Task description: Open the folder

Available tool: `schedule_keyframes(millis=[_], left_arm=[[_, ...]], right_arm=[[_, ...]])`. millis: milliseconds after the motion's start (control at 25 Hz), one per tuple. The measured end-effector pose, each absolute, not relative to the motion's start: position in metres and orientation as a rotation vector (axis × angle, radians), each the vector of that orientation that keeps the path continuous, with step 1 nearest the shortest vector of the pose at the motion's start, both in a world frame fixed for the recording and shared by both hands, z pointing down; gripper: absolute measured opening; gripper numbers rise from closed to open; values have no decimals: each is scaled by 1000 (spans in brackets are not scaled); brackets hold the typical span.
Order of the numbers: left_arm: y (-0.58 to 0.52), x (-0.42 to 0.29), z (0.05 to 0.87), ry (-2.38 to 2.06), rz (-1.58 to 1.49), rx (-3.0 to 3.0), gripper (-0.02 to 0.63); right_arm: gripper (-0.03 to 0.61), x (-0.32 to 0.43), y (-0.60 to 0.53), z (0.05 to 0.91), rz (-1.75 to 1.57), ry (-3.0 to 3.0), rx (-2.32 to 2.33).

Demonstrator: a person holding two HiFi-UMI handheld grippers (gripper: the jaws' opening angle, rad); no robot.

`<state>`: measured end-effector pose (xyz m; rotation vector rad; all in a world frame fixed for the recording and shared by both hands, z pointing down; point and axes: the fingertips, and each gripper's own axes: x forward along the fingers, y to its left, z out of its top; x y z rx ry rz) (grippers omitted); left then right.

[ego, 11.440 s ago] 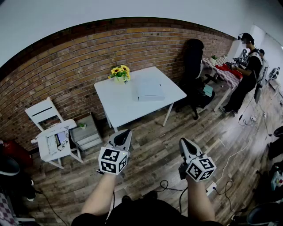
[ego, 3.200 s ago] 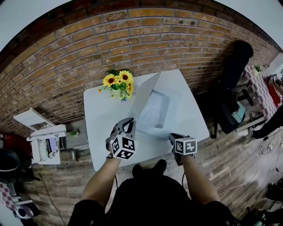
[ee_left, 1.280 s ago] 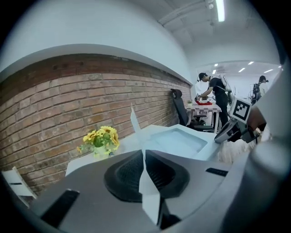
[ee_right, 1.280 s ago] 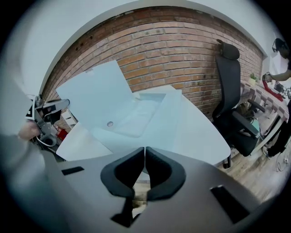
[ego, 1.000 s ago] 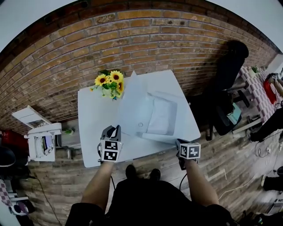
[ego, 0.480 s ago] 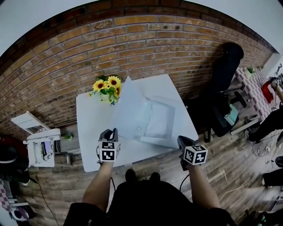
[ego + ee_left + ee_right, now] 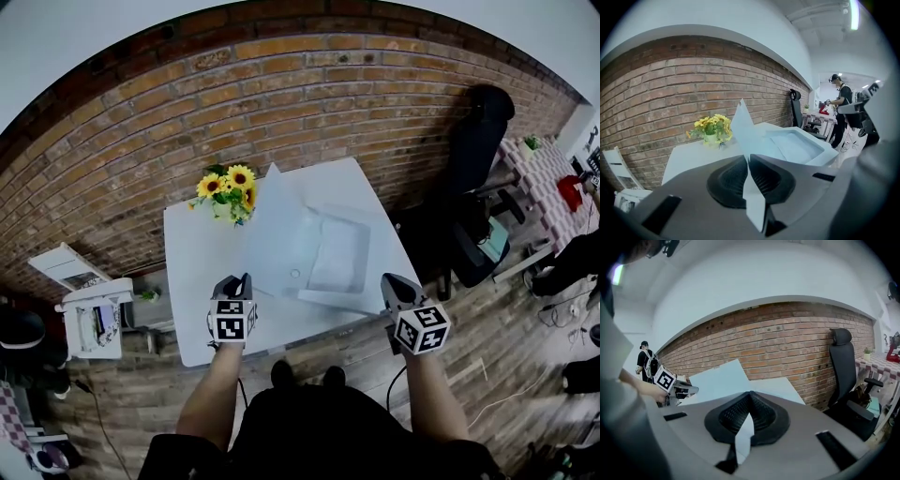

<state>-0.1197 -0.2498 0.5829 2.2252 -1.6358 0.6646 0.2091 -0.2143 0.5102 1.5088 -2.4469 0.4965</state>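
White table [image 7: 200,258], folder [image 7: 323,251] open, beyond left gripper [image 7: 243,279]

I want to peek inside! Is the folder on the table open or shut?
Open. The folder lies flat, its cover stands up beside the sunflowers, and the inside shows.

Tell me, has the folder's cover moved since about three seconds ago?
Yes. The cover has swung further left, away from the folder's base, and now leans close to the sunflowers on the table.
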Motion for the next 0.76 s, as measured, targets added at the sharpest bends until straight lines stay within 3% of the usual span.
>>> schedule_keyframes(millis=[760], left_arm=[[-241,-129,581,-1652,634,2187,29]], right_arm=[[14,207,-216,506,501,-2489,1482]])
